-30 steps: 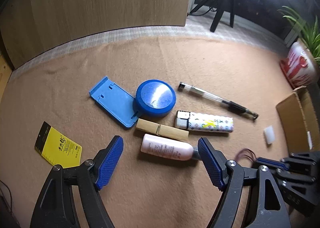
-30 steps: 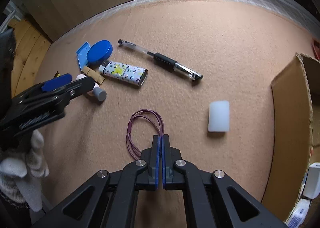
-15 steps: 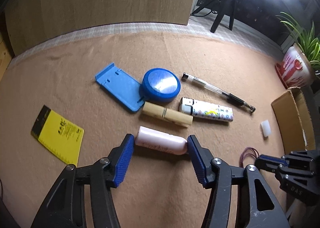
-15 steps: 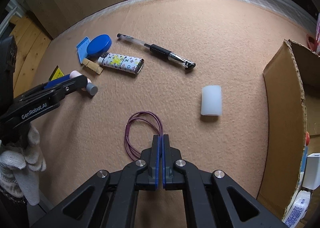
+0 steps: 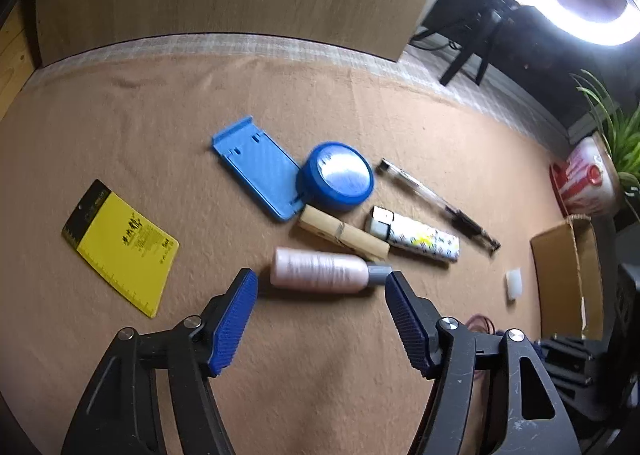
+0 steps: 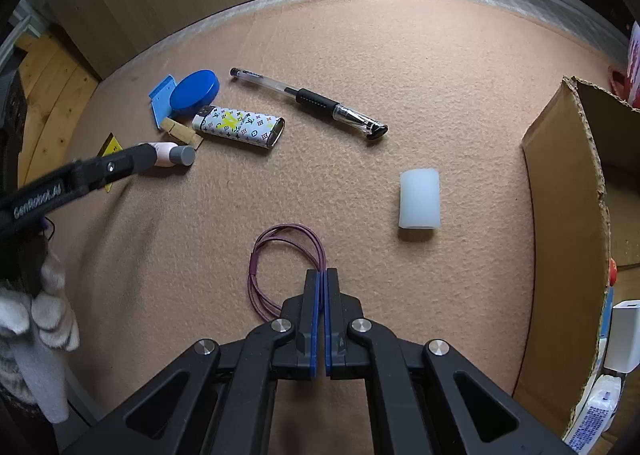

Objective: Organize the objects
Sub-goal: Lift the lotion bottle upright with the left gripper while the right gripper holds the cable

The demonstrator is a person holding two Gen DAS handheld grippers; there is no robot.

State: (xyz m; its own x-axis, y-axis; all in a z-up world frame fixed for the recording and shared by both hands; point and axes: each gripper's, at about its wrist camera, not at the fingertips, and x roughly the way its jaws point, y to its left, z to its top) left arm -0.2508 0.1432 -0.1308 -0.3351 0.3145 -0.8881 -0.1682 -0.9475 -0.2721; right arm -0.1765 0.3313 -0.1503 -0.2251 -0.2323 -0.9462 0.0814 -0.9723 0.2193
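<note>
- The worktop (image 6: 400, 75) is covered in a fuzzy tan felt-like cloth.
- A brown corrugated cardboard box (image 6: 568, 223) with a ragged torn rim stands at the right edge.
- The left tongs (image 5: 320, 295), black frames with ribbed blue pads, are spread wide, one pad off each end of the pink bottle (image 5: 318, 270); neither pad clearly touches it. The arm reads "GenRobot.AI" in the right wrist view.
- The right tongs (image 6: 322, 279) are pressed together, with nothing seen between the pads; their tips sit at the purple hair tie (image 6: 276, 259), a thin double elastic loop.
- A yellow card (image 5: 120, 249) with a black edge carries small print too fine to read.
- A flat ribbed blue plastic stand (image 5: 256, 171) lies touching a round blue tin (image 5: 336, 177).
- The smooth pink bottle lies on its side, grey cap toward the right pad, just beside the wooden clothespin (image 5: 344, 237).
- A clear gel pen (image 6: 308, 101) has a black ribbed grip.
- A lighter (image 6: 238, 127) wears a white monogram-print wrap with yellow.
- A white translucent rounded block (image 6: 420, 199) lies apart.
</note>
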